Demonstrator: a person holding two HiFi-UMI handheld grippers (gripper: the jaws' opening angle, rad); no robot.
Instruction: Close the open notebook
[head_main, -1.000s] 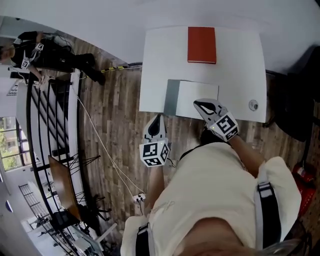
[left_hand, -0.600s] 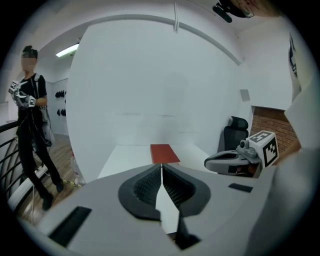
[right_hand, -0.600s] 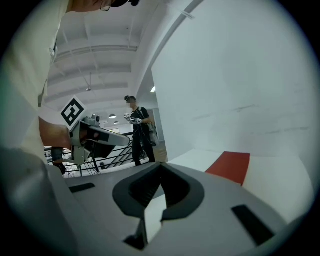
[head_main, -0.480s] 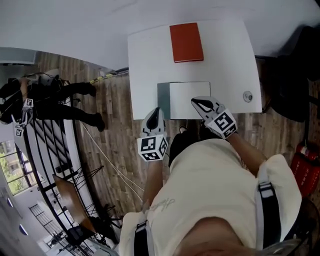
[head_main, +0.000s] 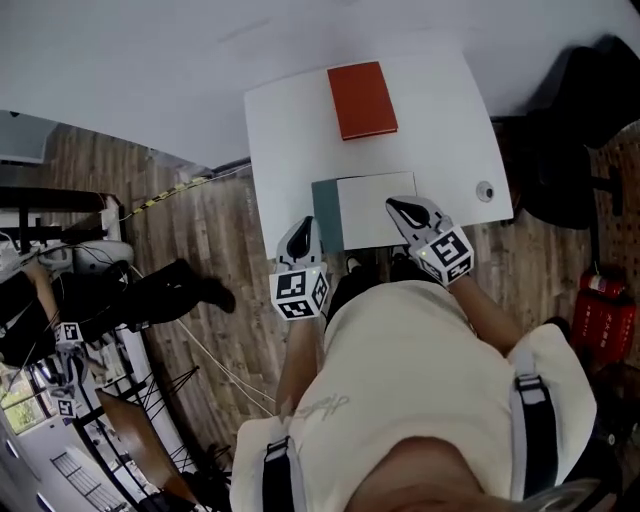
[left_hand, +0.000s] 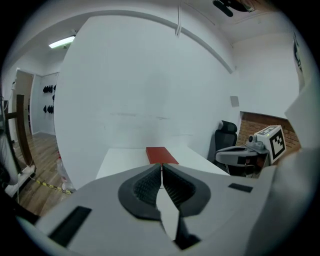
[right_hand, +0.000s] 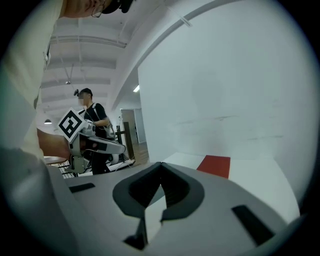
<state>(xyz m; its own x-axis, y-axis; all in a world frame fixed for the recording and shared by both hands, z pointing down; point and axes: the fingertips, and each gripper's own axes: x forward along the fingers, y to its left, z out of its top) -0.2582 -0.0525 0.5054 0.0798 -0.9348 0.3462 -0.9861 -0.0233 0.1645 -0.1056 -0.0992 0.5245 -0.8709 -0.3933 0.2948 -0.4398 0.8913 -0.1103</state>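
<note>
Open notebook lies flat at the near edge of the white table, with a dark cover strip on its left. My right claw is over its right page, clenched and empty; contact unclear. My left claw is at the near edge just left of the notebook, also clenched and empty. Red book lies at the far edge, well apart. A small round fitting is near the right edge. Plank floor is open on the left. A black chair crowds the right.

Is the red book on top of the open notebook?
No, the red book lies apart from the open notebook, bare table between them.
</note>
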